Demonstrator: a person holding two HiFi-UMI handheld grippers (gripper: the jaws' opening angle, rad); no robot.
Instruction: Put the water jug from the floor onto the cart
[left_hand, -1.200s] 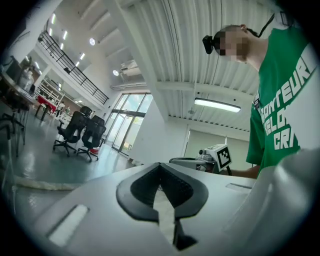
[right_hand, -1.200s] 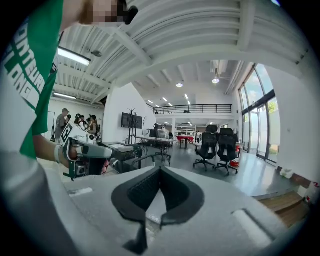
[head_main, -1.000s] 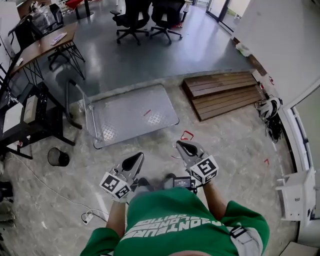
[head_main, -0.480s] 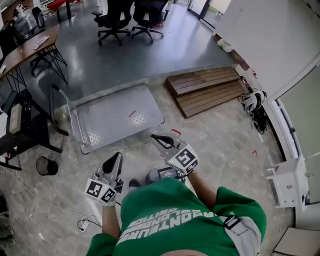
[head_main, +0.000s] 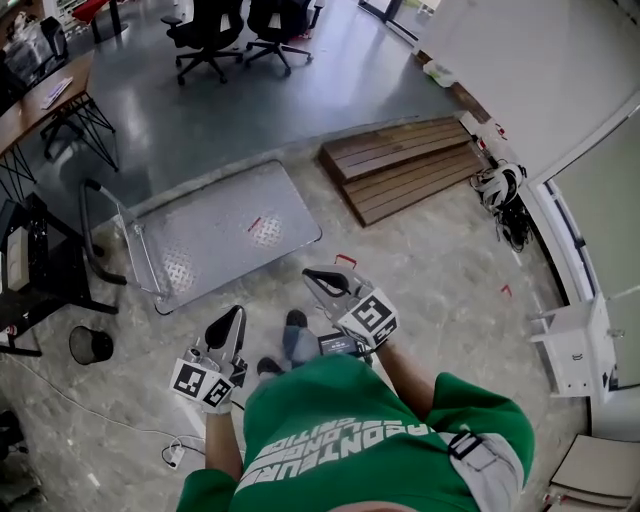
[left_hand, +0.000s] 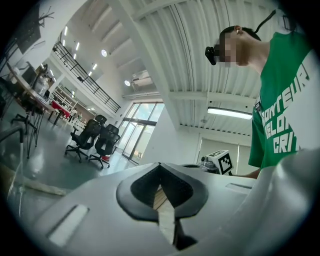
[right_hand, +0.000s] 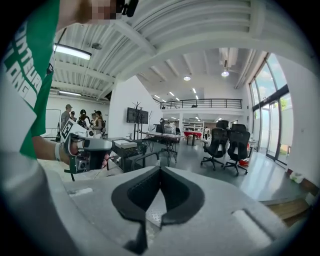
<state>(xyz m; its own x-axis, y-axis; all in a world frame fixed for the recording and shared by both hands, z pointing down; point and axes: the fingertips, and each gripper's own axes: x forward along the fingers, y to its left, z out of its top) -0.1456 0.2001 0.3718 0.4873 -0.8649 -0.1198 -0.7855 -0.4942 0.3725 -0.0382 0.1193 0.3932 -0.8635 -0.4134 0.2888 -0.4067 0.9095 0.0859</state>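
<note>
No water jug shows in any view. The cart (head_main: 200, 250), a flat metal platform with a tube handle (head_main: 105, 225) at its left end, stands on the floor ahead of me with nothing on it. My left gripper (head_main: 232, 316) is held low in front of my body, short of the cart's near edge. Its jaws are shut and hold nothing; in the left gripper view (left_hand: 160, 166) the tips meet. My right gripper (head_main: 312, 276) points toward the cart's near right corner. It is also shut and empty, as the right gripper view (right_hand: 160, 169) shows.
Wooden planks (head_main: 410, 165) lie right of the cart. Office chairs (head_main: 205, 35) and a desk (head_main: 50, 95) stand beyond it. A black rack (head_main: 30, 270) and a small black bin (head_main: 90, 344) are at the left, a white cabinet (head_main: 575, 345) at the right, and a cable with a plug (head_main: 172, 455) by my feet.
The person has walked on: the cart and planks have slid left and up in the head view, and a foot now shows forward. Both grippers moved along, still shut and empty.
</note>
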